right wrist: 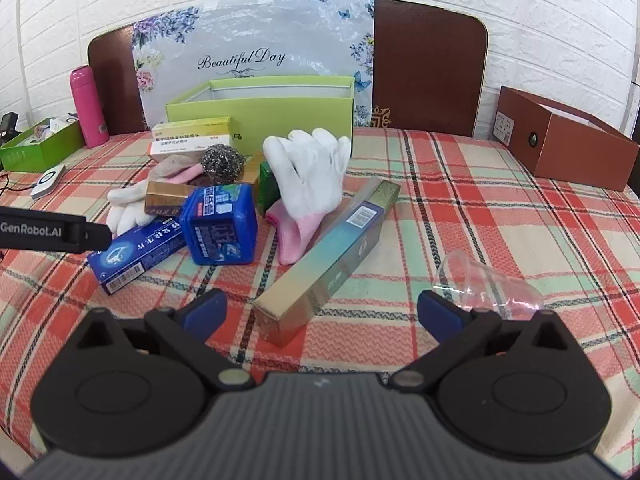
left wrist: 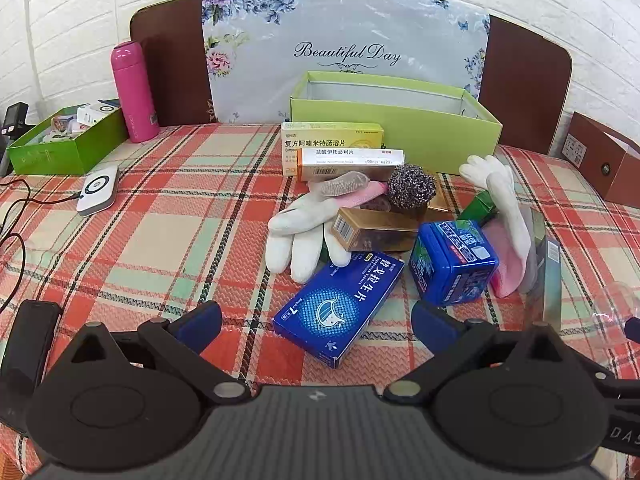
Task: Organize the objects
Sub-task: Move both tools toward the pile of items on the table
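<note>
A table under a red, green and cream plaid cloth [left wrist: 168, 216] holds a heap of household goods. At far left, a dark green box [left wrist: 60, 148] of small items stands beside a pink flask [left wrist: 134, 92], with a white puck-shaped device [left wrist: 98, 189] on a cable just in front. The left gripper [left wrist: 316, 326] hovers low over the cloth with its jaws spread wide and nothing between them; a blue medicine carton [left wrist: 340, 308] lies in the gap ahead of its blue fingertips [left wrist: 200, 326].

In the centre, an open lime-green box [left wrist: 394, 122] sits against a floral panel reading "Beautiful Day". Two medicine cartons [left wrist: 332, 150] are stacked at its front wall. Before them lie a steel scouring ball [left wrist: 412, 186], a gold carton [left wrist: 374, 230], a white glove [left wrist: 298, 232] and a blue tin [left wrist: 454, 260], all piled touching.

Further right, a second white glove [right wrist: 308, 168] with a pink cuff stands propped against the pile, beside a long teal and gold carton [right wrist: 332, 256] lying diagonally. The right gripper [right wrist: 320, 318] is also released, jaws wide, the carton's near end between its fingertips [right wrist: 438, 314]. What looks like a clear plastic cup [right wrist: 488, 284] lies on its side near the right finger. A brown box [right wrist: 560, 140] stands at the far right edge.
</note>
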The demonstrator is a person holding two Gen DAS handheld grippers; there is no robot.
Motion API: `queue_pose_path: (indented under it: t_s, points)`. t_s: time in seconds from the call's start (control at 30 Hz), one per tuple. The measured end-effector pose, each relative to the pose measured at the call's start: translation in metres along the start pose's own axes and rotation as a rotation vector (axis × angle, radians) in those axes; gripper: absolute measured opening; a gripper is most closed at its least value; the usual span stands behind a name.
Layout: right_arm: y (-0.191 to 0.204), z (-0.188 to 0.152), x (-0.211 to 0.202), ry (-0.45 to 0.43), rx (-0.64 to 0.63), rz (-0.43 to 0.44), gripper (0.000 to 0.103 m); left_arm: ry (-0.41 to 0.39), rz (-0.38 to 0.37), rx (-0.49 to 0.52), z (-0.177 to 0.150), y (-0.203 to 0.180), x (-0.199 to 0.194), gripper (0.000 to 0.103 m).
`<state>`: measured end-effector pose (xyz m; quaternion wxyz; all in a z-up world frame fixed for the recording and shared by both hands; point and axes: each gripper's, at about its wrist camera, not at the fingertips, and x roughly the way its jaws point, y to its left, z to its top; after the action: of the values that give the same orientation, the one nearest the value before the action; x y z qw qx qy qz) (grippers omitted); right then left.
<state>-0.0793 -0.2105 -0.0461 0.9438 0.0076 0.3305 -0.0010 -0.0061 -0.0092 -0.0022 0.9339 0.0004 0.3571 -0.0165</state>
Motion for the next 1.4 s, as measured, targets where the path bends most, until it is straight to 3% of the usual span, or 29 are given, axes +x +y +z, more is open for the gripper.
queue_pose_path:
  t_s: [1.4]
  points:
    - [0.002, -0.003, 0.026, 0.071, 0.014, 0.005, 0.103, 0.049, -0.013, -0.006, 0.004, 0.004, 0.023, 0.103]
